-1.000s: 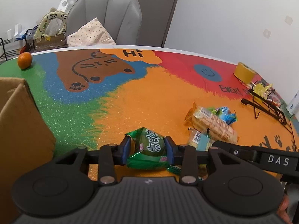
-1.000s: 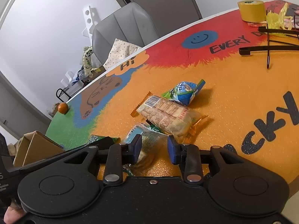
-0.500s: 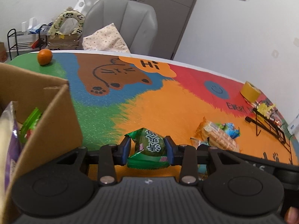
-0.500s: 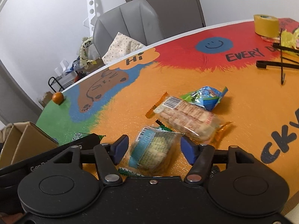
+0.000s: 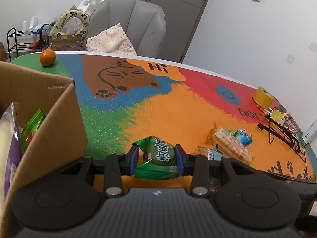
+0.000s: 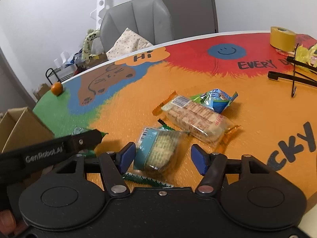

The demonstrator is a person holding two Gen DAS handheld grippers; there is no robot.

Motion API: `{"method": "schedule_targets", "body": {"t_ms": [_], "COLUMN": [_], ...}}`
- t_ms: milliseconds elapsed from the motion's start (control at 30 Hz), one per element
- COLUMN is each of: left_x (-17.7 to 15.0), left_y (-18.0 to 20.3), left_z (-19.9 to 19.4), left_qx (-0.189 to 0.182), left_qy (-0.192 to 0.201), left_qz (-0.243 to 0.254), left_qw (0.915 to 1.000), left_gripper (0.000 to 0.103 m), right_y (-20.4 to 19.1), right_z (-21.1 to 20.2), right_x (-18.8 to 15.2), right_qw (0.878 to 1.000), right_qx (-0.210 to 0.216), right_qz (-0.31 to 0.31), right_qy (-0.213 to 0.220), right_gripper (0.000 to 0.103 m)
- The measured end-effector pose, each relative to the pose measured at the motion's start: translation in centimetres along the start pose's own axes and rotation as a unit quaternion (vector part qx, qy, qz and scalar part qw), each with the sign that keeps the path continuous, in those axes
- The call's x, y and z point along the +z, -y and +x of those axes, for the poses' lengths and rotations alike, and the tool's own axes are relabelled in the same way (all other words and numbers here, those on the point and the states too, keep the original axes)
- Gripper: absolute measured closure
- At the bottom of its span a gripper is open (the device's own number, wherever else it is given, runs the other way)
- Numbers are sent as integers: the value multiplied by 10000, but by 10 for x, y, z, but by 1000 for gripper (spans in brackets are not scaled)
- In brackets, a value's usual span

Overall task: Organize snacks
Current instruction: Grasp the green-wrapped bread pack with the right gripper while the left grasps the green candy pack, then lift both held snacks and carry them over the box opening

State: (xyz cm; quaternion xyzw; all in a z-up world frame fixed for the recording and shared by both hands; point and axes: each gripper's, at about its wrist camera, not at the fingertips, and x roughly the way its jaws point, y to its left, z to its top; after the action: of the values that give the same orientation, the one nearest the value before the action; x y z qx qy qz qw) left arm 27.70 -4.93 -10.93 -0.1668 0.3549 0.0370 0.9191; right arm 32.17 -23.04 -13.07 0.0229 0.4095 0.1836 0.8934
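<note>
Clamping the green snack packet (image 5: pixel 158 157) in my left gripper (image 5: pixel 156 159), low centre, I'm risking clipping the cardboard box (image 5: pixel 59 123) wall at left. My right gripper (image 6: pixel 162 158) is closing around the cracker packet (image 6: pixel 158 148), not yet pinching; it could slide away.

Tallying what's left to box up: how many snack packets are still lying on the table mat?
3: a teal cracker packet between the right gripper's closing jaws, a long biscuit pack behind it, a blue-green pouch farthest. Others may be hidden.

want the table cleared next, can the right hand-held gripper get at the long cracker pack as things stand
Probably yes: the long cracker pack lies uncovered just beyond the right hand-held gripper, whose jaws are closing with only the teal biscuit packet between them, not yet pinched.
</note>
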Motion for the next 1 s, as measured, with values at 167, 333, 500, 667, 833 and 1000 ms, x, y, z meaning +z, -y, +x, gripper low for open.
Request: {"method": "schedule_targets", "body": {"t_ms": [167, 333, 500, 667, 833, 1000], "left_x": [-4, -9, -16, -18, -18, -22], "left_y": [4, 8, 14, 19, 21, 19], "left_z": [-4, -11, -20, -34, -50, -60], "left_qx": [15, -9, -48, -87, -102, -104], "left_qy": [1, 7, 26, 91, 208, 271], "left_qz": [48, 107, 167, 242, 281, 313], "left_qw": [10000, 9999, 9998, 9996, 9993, 9991], "left_gripper": [65, 65, 65, 65, 65, 65], "right_y": [4, 12, 19, 27, 25, 21], "right_z": [-9, -20, -31, -48, -61, -61], "right_x": [-7, -16, -24, -27, -27, -33], "right_qw": [10000, 10000, 9998, 9991, 9988, 9992], "right_qx": [23, 35, 107, 130, 168, 82], "right_qz": [-52, 37, 186, 359, 343, 335], "right_qy": [-46, -8, 41, 191, 299, 180], "right_gripper": [44, 57, 60, 63, 67, 54]}}
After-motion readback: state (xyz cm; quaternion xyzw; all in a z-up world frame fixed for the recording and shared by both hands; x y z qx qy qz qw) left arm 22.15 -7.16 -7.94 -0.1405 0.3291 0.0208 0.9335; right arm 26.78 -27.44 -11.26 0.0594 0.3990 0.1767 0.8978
